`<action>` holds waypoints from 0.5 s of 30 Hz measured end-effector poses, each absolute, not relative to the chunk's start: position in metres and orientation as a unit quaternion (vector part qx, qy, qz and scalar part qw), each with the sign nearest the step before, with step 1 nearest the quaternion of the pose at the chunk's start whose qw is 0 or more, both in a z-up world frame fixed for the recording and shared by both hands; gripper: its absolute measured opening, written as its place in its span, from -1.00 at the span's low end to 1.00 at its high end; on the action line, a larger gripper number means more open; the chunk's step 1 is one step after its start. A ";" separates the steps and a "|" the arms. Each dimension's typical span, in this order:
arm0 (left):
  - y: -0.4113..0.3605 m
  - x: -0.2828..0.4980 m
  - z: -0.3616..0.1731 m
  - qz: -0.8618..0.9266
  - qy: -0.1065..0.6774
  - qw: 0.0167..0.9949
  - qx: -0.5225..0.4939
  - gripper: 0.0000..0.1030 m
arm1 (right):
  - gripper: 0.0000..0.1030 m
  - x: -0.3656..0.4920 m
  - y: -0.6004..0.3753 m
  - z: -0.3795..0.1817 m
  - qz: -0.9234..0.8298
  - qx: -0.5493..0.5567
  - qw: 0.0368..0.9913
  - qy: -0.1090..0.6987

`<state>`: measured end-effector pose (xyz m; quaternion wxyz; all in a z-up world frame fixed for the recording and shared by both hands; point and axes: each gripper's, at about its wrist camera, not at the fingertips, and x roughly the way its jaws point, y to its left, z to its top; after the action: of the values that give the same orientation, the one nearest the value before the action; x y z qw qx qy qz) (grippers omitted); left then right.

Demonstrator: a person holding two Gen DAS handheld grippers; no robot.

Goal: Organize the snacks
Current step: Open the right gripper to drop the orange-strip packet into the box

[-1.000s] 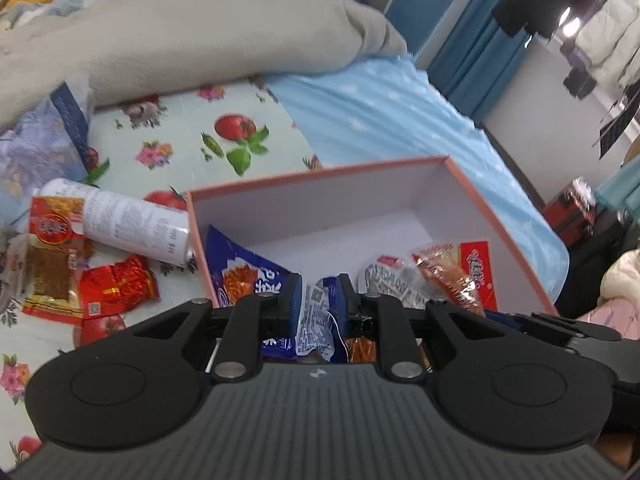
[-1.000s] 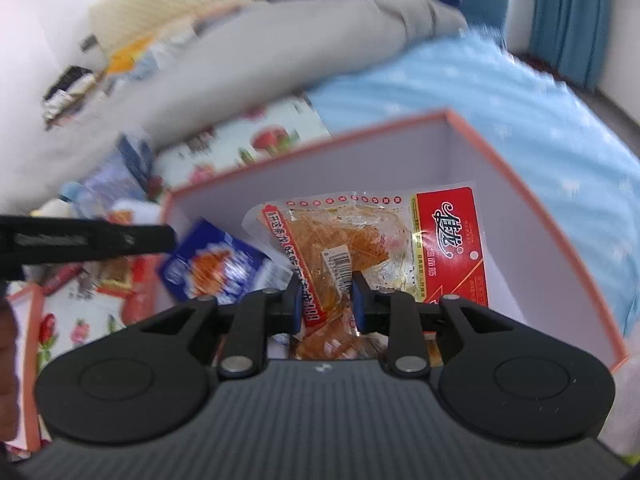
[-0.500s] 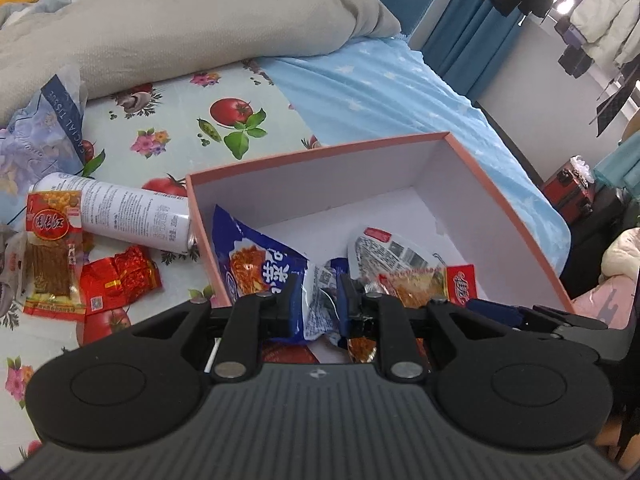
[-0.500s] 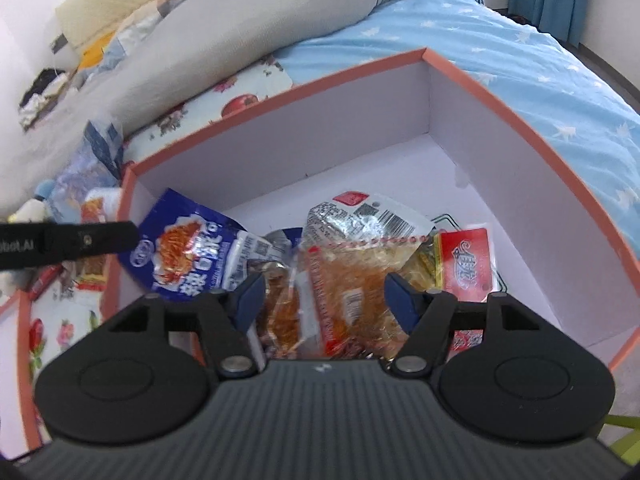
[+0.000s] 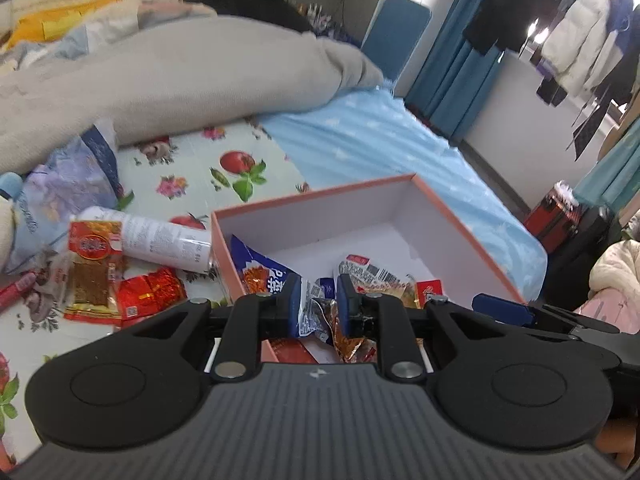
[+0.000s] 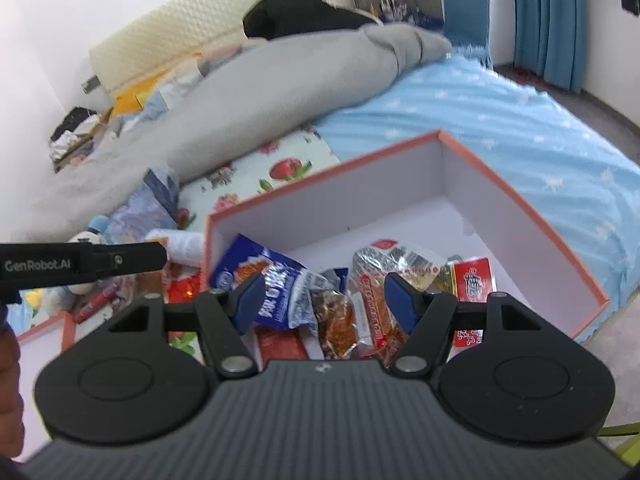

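Snacks are piled in the box point(image 6: 520, 208) on the bed. A blue packet point(image 5: 310, 304) is pinched by the left tool point(image 5: 318, 300); the right tool point(image 6: 324, 300) is held wide above them.

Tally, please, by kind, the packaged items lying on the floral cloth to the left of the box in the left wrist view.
White can: 1
Clear packet with brown strip: 1
Red foil packet: 1
Red stick: 1
Bluish plastic bag: 1
Total: 5
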<state>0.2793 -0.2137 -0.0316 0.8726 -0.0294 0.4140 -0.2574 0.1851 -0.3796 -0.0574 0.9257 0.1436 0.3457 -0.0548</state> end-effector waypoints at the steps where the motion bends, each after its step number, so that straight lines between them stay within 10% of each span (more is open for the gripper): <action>1: -0.209 0.273 -0.028 -0.257 0.412 0.874 -0.032 -0.56 | 0.32 0.180 -0.376 -0.054 -0.053 0.142 0.928 0.340; 15: -0.153 0.203 0.012 -0.241 0.365 0.898 -0.045 -0.56 | 0.32 0.134 -0.324 -0.011 -0.012 0.114 0.953 0.279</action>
<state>0.2032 -0.1527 0.0121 0.8983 -0.0452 0.3647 -0.2410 0.1338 -0.3241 -0.0107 0.9535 0.1140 0.2788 -0.0116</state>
